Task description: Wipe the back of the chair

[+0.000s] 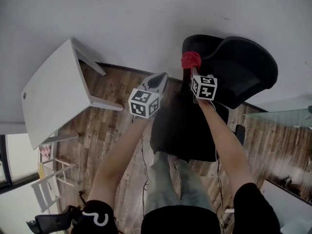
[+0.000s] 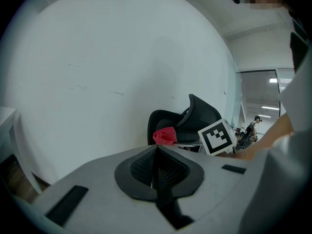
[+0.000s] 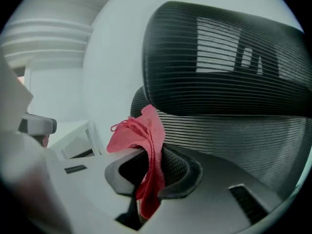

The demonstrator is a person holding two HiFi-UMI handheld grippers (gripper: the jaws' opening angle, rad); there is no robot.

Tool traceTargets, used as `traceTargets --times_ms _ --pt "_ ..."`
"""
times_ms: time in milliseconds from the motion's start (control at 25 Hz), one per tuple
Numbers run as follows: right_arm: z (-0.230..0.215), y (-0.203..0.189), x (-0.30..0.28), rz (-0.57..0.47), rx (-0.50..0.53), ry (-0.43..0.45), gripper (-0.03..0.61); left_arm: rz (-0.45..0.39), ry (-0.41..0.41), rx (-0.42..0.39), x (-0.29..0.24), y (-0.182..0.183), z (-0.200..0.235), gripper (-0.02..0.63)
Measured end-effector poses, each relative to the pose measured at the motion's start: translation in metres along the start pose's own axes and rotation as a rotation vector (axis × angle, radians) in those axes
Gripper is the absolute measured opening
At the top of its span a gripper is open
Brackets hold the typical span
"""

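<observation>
The chair (image 1: pixel 248 67) stands against the white wall (image 1: pixel 146 13), just in front of the person, its black seat (image 1: pixel 185 126) close to their legs. Its back is a curved black shell of fine ribbed mesh, with a broad rounded upper panel above it woven in the same horizontal lines.

The right gripper (image 3: pixel 150 169) is held up at the left edge of that back, its jaws pinched narrow on a red cloth (image 3: pixel 141 135). The cloth is soft and loosely woven with a frayed edge. It bunches in crumpled folds above the jaws, and a strip of it hangs down between the ribbed dark pads. It sits right by the mesh, though I can't tell whether it touches.

The left gripper (image 2: pixel 156 167) hangs in the air to the left of the chair, near the right one. Its grey jaws are pressed together with nothing between them, and it points towards the bare wall.

Each gripper carries a cube (image 1: pixel 145 103) with black-and-white square markers.

A white table (image 1: pixel 53 94) with a flat rectangular top and slim legs stands well off to the left on the floor (image 1: pixel 112 126), which is wood-grain planks.
</observation>
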State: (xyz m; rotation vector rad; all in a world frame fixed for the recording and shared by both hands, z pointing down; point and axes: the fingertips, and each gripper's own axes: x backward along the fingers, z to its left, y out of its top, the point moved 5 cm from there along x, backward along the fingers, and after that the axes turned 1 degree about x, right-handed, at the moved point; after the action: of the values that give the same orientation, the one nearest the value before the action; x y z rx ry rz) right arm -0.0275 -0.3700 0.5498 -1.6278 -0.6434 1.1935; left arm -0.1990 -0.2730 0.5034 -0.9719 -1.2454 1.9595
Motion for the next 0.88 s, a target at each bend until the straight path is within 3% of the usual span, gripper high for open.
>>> traceTargets --times_ms 880 --pt "-0.133 -0.019 0.061 0.028 -0.032 -0.206 0.06 0.024 -0.039 -0.049 -0.049 0.004 -0.085 0.025"
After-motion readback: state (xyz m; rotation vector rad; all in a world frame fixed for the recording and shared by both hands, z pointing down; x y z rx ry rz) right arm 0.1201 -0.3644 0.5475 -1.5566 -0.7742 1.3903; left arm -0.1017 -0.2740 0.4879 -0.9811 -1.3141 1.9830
